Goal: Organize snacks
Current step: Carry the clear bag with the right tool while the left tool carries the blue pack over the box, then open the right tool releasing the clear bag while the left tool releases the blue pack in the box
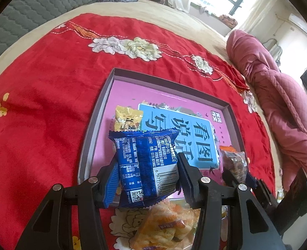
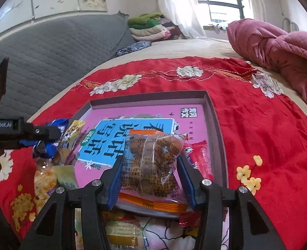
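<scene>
My left gripper (image 1: 148,167) is shut on a blue snack packet (image 1: 147,162) and holds it above the near edge of the pink-lined box (image 1: 103,95). A yellow snack packet (image 1: 127,120) lies inside the box beyond it. My right gripper (image 2: 150,168) is shut on a clear packet with orange ends holding a brown cake (image 2: 153,160), over the box's (image 2: 212,112) near right part. A red packet (image 2: 201,156) lies in the box behind it. The right gripper and its packet show in the left wrist view (image 1: 234,166); the left gripper shows in the right wrist view (image 2: 47,137).
The box lies on a red flowered cloth (image 1: 49,83) on a bed. Loose snack packets lie on the cloth in front of the box (image 1: 166,225) (image 2: 122,235) (image 2: 45,181). A pink quilt (image 1: 278,95) is bunched to the right. A grey headboard (image 2: 49,52) stands behind.
</scene>
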Demonstrator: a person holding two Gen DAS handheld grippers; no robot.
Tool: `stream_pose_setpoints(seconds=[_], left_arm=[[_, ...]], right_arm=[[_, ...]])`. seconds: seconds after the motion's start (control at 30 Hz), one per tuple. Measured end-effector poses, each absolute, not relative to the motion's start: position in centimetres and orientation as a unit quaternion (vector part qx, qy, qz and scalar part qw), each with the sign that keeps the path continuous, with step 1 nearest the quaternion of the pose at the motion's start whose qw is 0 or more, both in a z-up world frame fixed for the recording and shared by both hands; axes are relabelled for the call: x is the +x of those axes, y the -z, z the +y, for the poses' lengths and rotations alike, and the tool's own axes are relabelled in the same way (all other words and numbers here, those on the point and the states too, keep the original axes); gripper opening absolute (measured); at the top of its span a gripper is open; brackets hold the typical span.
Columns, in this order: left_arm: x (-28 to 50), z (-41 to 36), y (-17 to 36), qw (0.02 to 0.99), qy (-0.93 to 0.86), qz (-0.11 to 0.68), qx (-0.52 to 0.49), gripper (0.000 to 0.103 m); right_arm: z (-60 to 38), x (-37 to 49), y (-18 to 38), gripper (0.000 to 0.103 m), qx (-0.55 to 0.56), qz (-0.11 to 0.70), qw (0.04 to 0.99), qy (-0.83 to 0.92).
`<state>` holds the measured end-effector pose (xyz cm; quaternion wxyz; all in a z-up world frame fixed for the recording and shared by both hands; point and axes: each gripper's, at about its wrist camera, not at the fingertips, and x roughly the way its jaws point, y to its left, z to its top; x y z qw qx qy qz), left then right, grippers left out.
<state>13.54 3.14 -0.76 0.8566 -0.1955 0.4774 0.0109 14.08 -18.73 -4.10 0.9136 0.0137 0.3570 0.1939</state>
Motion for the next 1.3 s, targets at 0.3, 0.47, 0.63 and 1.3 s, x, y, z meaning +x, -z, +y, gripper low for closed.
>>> stream_pose_setpoints(seconds=[0.3, 0.47, 0.63, 1.3], left_arm=[[14.8, 2.2, 0.6, 0.858, -0.003, 0.478, -0.185, 0.053], [15.5, 1.7, 0.8, 0.858, 0.001, 0.481, -0.181, 0.053], [16.0, 1.1, 1.1, 0.856, 0.005, 0.485, -0.177, 0.053], [17.0, 1.1, 2.3, 0.844, 0.001, 0.506, -0.176, 0.053]], right_arm=[[-18.2, 13.9, 4.7, 0.05, -0.003, 0.365, 0.91, -0.197], [-17.8, 13.6, 4.8, 0.051, -0.018, 0.367, 0.909, -0.197], [-17.2, 13.4, 4.8, 0.051, -0.035, 0.363, 0.911, -0.193], [-17.2, 13.5, 5.2, 0.051, -0.045, 0.364, 0.912, -0.184]])
